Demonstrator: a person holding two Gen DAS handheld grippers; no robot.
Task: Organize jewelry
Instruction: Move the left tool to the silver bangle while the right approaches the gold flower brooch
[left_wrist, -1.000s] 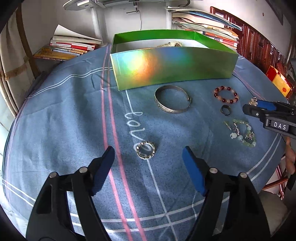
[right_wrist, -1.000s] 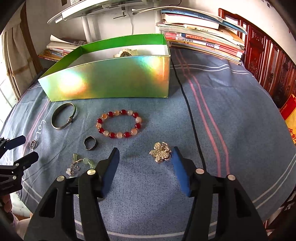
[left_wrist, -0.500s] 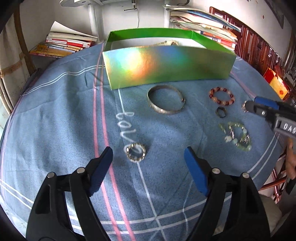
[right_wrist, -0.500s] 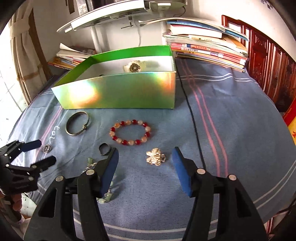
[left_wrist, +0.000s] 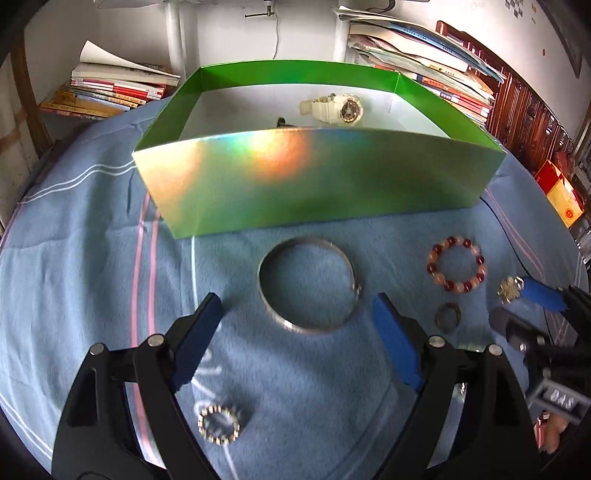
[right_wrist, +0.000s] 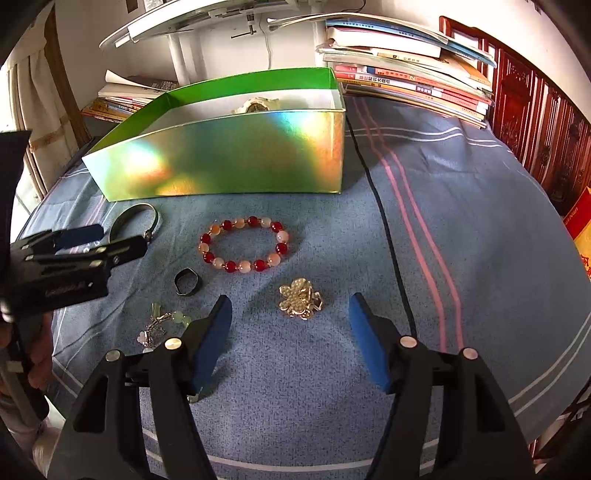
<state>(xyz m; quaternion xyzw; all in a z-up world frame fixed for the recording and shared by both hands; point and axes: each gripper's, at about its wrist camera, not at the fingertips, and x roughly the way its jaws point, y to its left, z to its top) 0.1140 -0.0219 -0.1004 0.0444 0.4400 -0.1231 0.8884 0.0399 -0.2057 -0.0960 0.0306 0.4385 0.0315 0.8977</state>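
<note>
Left hand-held gripper (left_wrist: 297, 317) opening, bangle (left_wrist: 308, 284) between

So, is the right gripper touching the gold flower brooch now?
Apart. In the right wrist view the gold flower brooch lies on the cloth ahead of the opening right gripper, with blue cloth visible between it and both pads.

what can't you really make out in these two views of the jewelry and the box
- Small dark item in the green box: left wrist view, mostly behind the front wall.
- White watch: right wrist view, only its top clears the wall.
- Green bead piece: right wrist view, partly behind the right hand-held gripper finger; too tangled to tell.
- Silver bangle: right wrist view, part covered by the left hand-held gripper.
- Both jaws are opening, nothing between the pads.
</note>
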